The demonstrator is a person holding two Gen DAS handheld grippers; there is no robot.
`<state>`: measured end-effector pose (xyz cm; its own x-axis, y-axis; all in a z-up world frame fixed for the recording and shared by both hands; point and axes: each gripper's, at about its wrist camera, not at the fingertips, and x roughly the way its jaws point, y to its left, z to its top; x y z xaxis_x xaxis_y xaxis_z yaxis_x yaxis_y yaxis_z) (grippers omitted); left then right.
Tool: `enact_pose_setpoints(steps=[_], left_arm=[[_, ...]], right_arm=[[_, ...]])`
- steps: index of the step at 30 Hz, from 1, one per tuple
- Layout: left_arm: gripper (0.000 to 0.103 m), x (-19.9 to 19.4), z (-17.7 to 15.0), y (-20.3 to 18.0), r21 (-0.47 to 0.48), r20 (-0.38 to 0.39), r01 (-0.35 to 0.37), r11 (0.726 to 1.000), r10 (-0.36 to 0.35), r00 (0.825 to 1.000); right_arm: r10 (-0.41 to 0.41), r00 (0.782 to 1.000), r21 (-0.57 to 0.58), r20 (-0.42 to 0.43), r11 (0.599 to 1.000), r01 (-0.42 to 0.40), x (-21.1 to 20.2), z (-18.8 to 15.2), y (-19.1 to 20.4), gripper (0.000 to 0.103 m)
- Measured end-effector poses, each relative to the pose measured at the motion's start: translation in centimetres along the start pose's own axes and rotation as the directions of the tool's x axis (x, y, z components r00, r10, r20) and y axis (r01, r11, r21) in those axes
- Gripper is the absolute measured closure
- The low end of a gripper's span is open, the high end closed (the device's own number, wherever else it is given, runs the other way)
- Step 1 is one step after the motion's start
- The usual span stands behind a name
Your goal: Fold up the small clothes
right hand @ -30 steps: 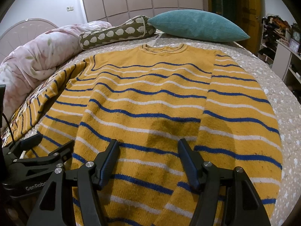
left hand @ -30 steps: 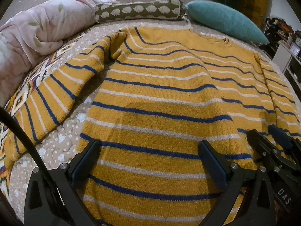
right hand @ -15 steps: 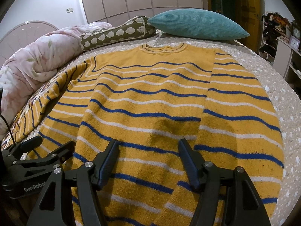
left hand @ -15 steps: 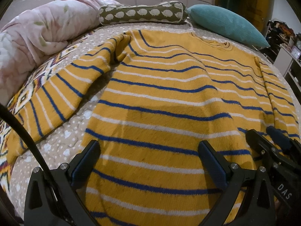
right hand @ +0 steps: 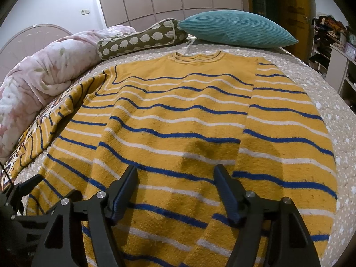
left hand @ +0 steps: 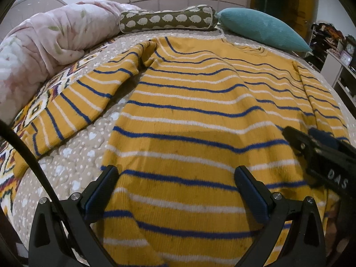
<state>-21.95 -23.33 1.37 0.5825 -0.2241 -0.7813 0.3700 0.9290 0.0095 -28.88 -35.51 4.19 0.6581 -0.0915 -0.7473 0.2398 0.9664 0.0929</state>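
A yellow sweater (left hand: 195, 102) with blue and white stripes lies flat on the bed, collar toward the pillows. Its left sleeve (left hand: 84, 102) spreads out sideways, and the right sleeve (right hand: 289, 133) lies along the body. My left gripper (left hand: 175, 171) hovers open over the lower left part of the sweater with nothing gripped. Over the lower middle my right gripper (right hand: 176, 169) has its jaws opening, with only the flat knit below them. Each gripper shows in the other's view: the right gripper (left hand: 316, 146), the left gripper (right hand: 29, 184).
A pink floral duvet (left hand: 44, 51) is bunched at the left. A patterned olive bolster (left hand: 166, 20) and a teal pillow (left hand: 260, 29) lie at the head. The dotted beige bed cover (left hand: 73, 155) shows beside the sweater. Shelves (right hand: 338, 51) stand to the right.
My left gripper has drifted a little across the sweater's lower part, so more of the sleeve and bed cover shows. The right gripper stayed put and its jaws stand slightly wider.
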Motion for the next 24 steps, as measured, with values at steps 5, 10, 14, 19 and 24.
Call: enact_pose_setpoints(steps=[5, 10, 14, 19, 24], left_arm=[[0.0, -0.8, -0.8, 0.2, 0.017, 0.015, 0.01, 1.0, -0.01, 1.0], [0.0, -2.8, -2.9, 1.4, 0.064, 0.035, -0.006, 0.998, 0.004, 0.999], [0.0, -4.8, -4.0, 5.8, -0.046, 0.019, 0.071, 0.996, -0.07, 0.997], [0.0, -5.6, -3.0, 14.0, -0.29, 0.055, -0.013, 0.957, 0.031, 0.998], [0.0, -2.2, -1.9, 21.8, -0.524, 0.044, 0.104, 0.846, -0.095, 0.995]], right_arm=[[-0.002, 1.0, -0.004, -0.002, 1.0, 0.002, 0.0, 0.0, 0.1, 0.028], [0.0, 1.0, -0.004, -0.003, 1.0, 0.0, 0.1, 0.0, 0.2, 0.027], [-0.001, 1.0, -0.003, -0.002, 1.0, 0.001, 0.1, 0.0, 0.2, 0.026], [-0.002, 1.0, -0.003, -0.003, 1.0, 0.002, 0.1, 0.0, 0.2, 0.026], [-0.004, 1.0, -0.005, -0.004, 1.0, 0.004, 0.1, -0.1, 0.3, 0.026]])
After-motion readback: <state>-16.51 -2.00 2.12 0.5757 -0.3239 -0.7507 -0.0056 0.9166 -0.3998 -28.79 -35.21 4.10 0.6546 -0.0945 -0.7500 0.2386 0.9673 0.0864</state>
